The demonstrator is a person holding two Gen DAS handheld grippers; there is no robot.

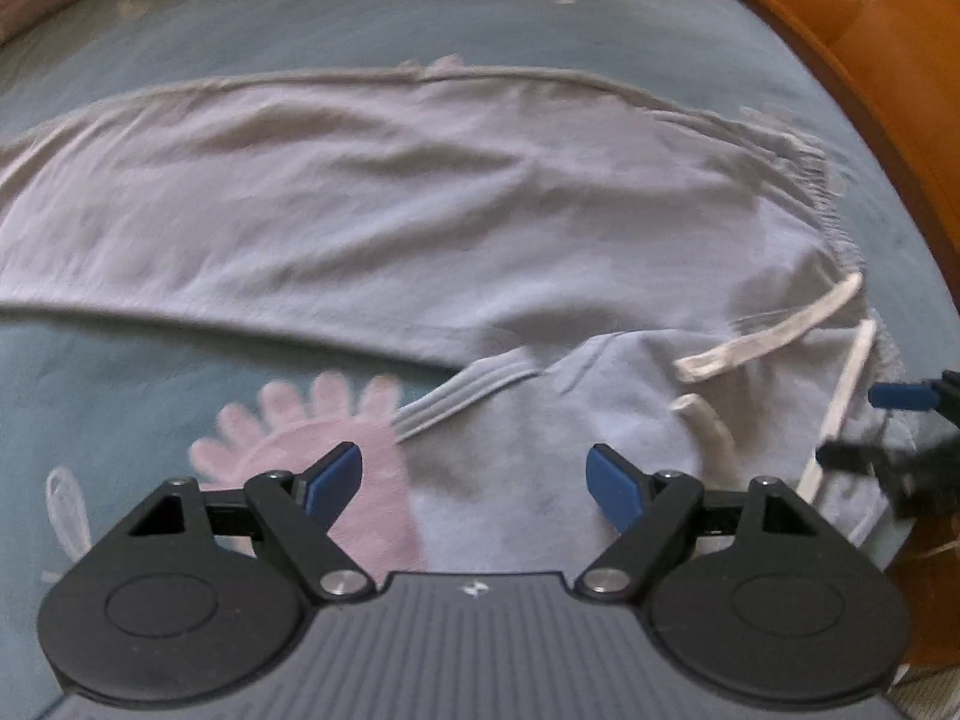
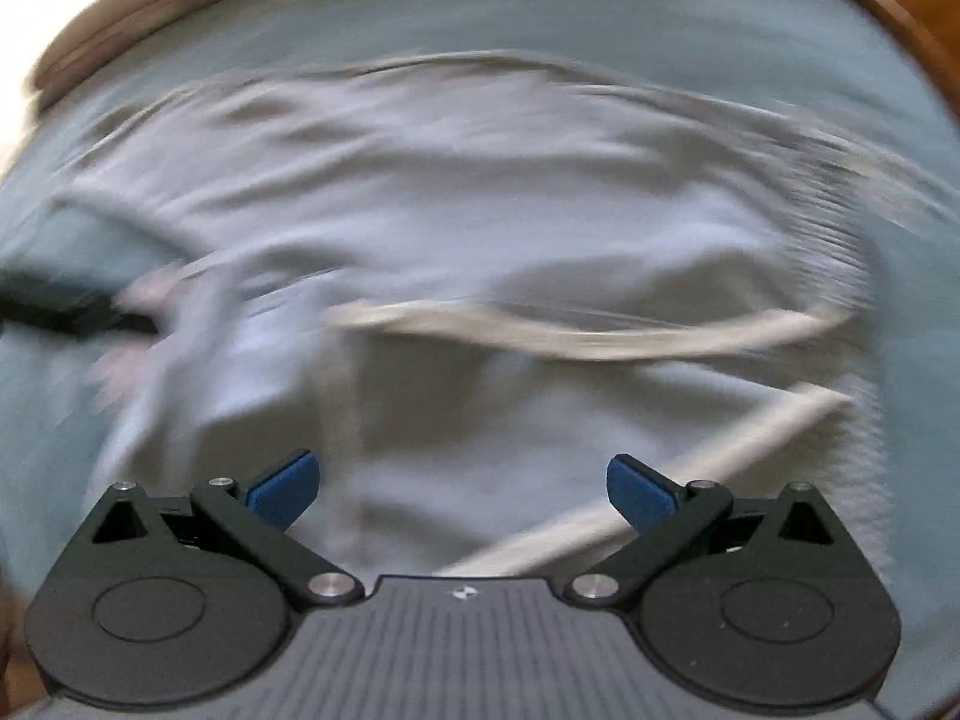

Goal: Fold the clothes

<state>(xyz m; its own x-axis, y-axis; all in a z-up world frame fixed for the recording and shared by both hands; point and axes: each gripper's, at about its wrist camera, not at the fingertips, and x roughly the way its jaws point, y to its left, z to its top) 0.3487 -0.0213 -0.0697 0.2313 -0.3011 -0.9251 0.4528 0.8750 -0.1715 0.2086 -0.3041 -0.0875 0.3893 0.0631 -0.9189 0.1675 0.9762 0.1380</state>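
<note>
The left gripper (image 1: 474, 489) has its jaws standing wide apart with nothing clamped between them, its blue pads (image 1: 333, 483) poised above cloth without pressing on it. Between and just ahead of those jaws lies the near part of a pair of pale grey trousers (image 1: 372, 198), spread on a blue-grey bed cover (image 1: 150, 354) printed with pink flower shapes (image 1: 312, 438); one such flower shows under the left-hand pad. Farther ahead of the jaws, one trouser leg stretches across the view as a long flat band, slightly rumpled. Ahead and to the right of the jaws sits the gathered waistband (image 1: 834, 204), with a white drawstring (image 1: 774, 330) lying loose on the cloth below it. At the far right edge of this view the right gripper (image 1: 882, 426) reaches in over the waist end of the trousers. In the right wrist view, which is heavily blurred, that gripper (image 2: 462, 489) also shows its jaws well apart and holding nothing, with the trousers (image 2: 450, 198) filling the space between and ahead of them and the drawstring (image 2: 570, 330) crossing just ahead. An orange-brown bed frame (image 1: 870, 30) curves beyond the cover at upper right.
</note>
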